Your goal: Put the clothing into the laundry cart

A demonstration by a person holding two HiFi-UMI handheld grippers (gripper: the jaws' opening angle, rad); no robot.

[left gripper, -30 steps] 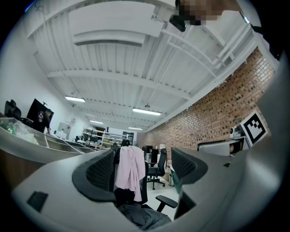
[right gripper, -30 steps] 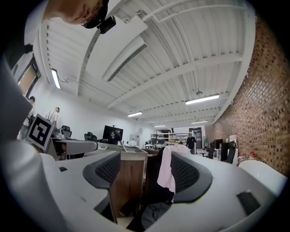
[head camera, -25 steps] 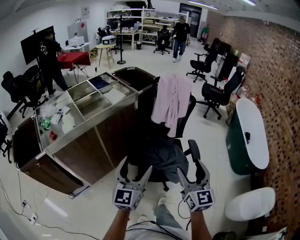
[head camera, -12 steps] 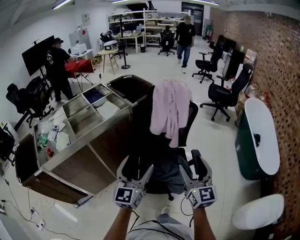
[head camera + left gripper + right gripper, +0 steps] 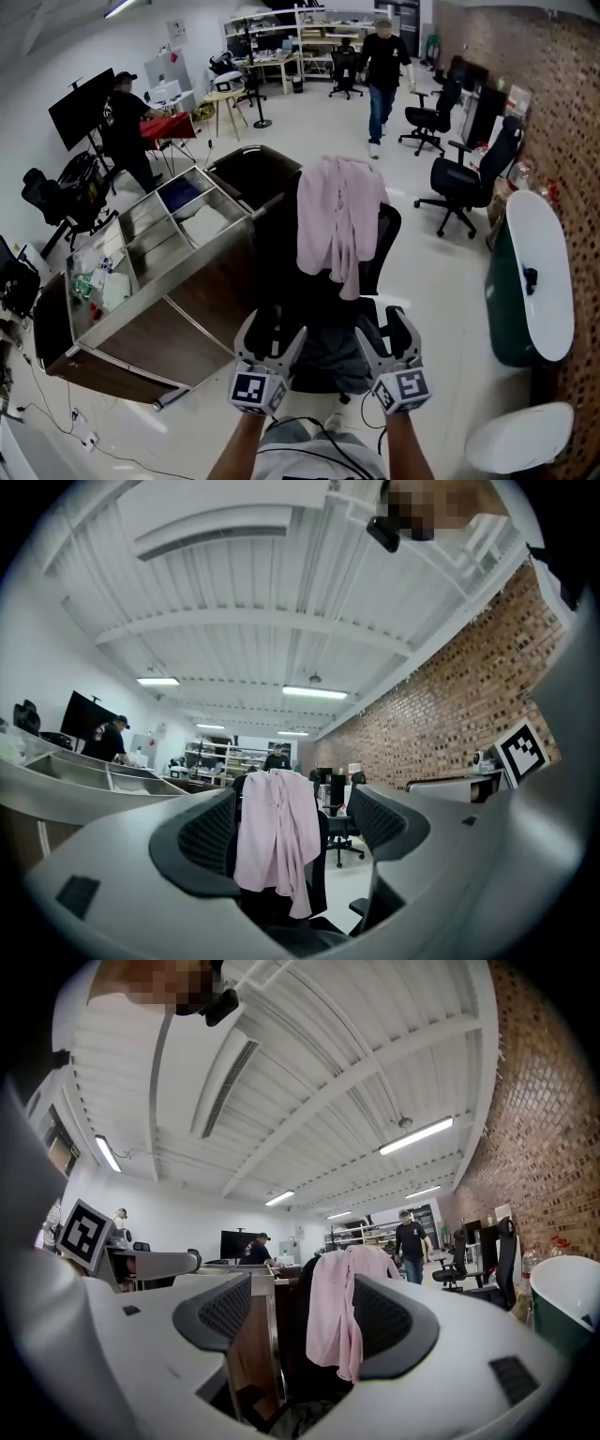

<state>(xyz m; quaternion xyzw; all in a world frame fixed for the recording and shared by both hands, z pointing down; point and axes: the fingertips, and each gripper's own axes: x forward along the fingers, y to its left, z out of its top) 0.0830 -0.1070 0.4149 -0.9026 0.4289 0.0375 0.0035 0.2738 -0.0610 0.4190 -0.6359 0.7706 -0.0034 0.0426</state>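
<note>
A pink garment hangs over the back of a black office chair straight ahead. A dark grey garment lies on its seat. The laundry cart, brown with a steel compartment top and a dark bag at its far end, stands left of the chair. My left gripper and right gripper are side by side just short of the seat, both open and empty. The right jaws are closing a little. The pink garment shows ahead between the left gripper jaws, and the same garment between the right gripper jaws.
One person stands at a red table at the back left, another walks this way from the back. Black office chairs and a green and white tub line the brick wall on the right. Cables lie on the floor at the left.
The head view has drawn closer to the chair, which now sits more central. The person at the back has walked nearer. Both grippers keep their place before the seat.
</note>
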